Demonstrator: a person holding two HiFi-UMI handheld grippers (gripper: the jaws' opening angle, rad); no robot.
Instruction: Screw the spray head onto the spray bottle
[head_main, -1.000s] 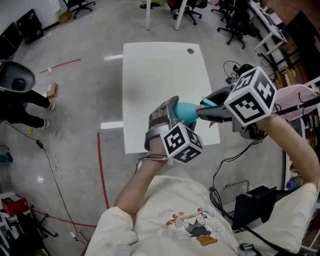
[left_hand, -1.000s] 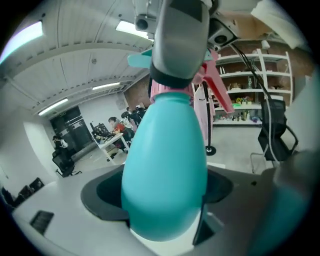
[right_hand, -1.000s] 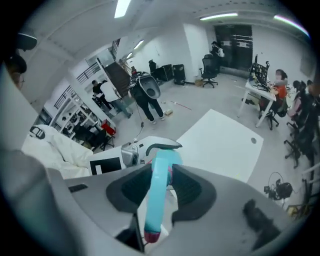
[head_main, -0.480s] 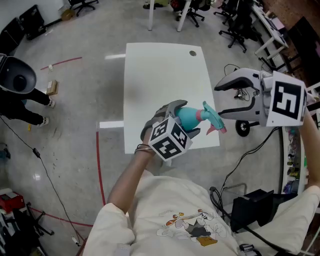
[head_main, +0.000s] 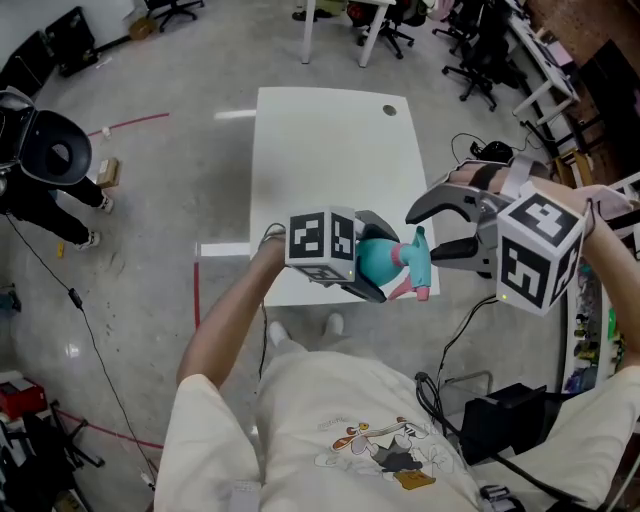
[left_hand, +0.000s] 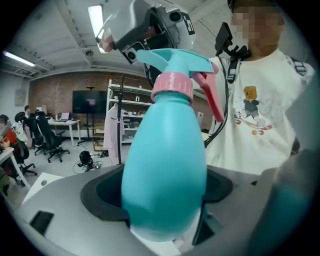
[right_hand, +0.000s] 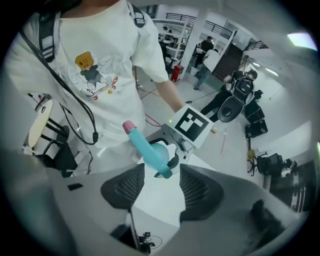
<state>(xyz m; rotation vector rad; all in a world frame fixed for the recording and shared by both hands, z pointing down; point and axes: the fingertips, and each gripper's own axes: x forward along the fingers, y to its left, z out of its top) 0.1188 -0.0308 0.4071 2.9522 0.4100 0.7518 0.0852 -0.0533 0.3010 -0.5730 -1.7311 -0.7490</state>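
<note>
Far left: a bystander (head_main: 40, 175) in dark clothes stands on the smooth grey floor (head_main: 150, 260). Centre: a white rectangular table (head_main: 330, 150) with rounded corners and a small round hole near its far edge.

Left gripper (head_main: 368, 258): grey moulded body carrying the left cube (head_main: 322, 240), which is printed with square black-and-white markers. Its black concave pads (left_hand: 107, 192) are clamped on the lower body of the spray bottle (head_main: 375, 262). The bottle is egg-shaped, of smooth teal plastic, and is held in the air above the table's near edge, with its neck towards the right.

Spray head (head_main: 415, 262): seated on the bottle's neck, with a ribbed pink collar (left_hand: 172, 86), an angular teal nozzle (left_hand: 172, 57) and a flat pink trigger (left_hand: 212, 97).

Right gripper (head_main: 428, 235): just right of the spray head, bearing the right cube (head_main: 538, 252). Its jaws have just been opening and now stand wide. The mesh-textured black pads (right_hand: 125, 187) press on nothing. In the right gripper view the nozzle tip shows in the gap, but whether it lies between the pads or just beyond them cannot be told.
</note>
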